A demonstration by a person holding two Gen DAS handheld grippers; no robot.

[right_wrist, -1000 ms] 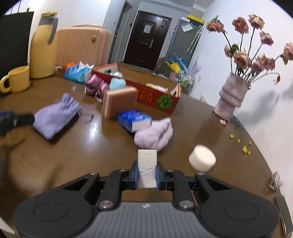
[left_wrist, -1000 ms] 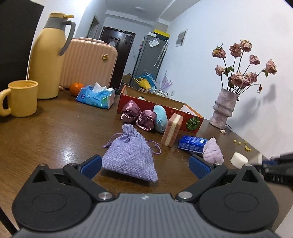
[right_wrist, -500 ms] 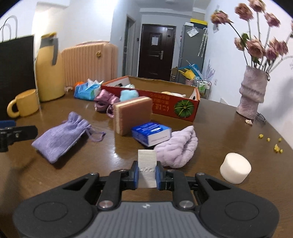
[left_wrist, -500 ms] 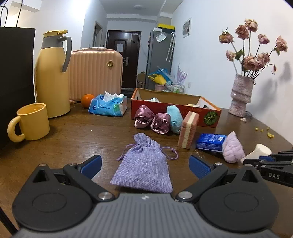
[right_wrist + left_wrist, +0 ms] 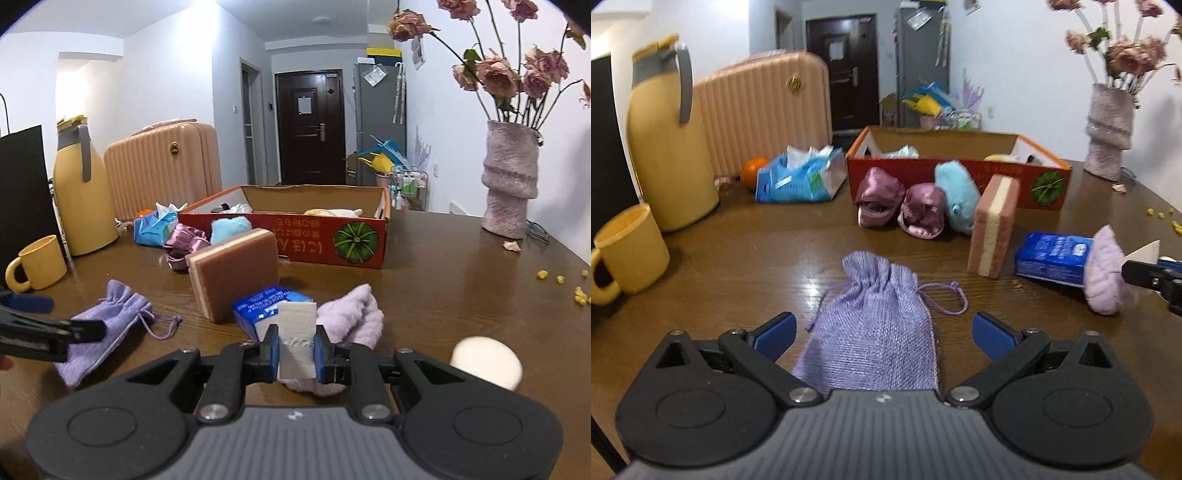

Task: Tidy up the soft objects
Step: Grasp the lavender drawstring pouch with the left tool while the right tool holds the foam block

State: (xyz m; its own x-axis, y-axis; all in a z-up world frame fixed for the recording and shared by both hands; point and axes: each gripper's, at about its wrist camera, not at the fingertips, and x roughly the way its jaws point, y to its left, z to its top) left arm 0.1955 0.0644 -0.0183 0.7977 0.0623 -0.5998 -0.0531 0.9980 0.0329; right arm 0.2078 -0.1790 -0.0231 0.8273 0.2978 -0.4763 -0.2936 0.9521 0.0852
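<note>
My left gripper (image 5: 882,332) is open, its blue pads on either side of a lilac drawstring pouch (image 5: 873,328) lying on the brown table (image 5: 738,266). My right gripper (image 5: 296,350) is shut on a white foam block (image 5: 297,338) held above the table. The pouch also shows in the right wrist view (image 5: 107,325). A lilac fluffy cloth (image 5: 351,321), a pink-and-cream sponge (image 5: 232,273), a blue tissue pack (image 5: 266,306), purple satin scrunchies (image 5: 901,206) and a light blue plush (image 5: 958,192) lie before a red cardboard box (image 5: 317,243).
A white round puff (image 5: 485,362) lies right of my right gripper. A yellow mug (image 5: 628,251), a yellow thermos (image 5: 668,147), a blue wipes pack (image 5: 801,177) and an orange (image 5: 753,170) stand at left. A vase of dried roses (image 5: 509,184) stands at right.
My left gripper has moved forward so the pouch lies between its open fingers. My right gripper has risen and levelled, still holding the white block.
</note>
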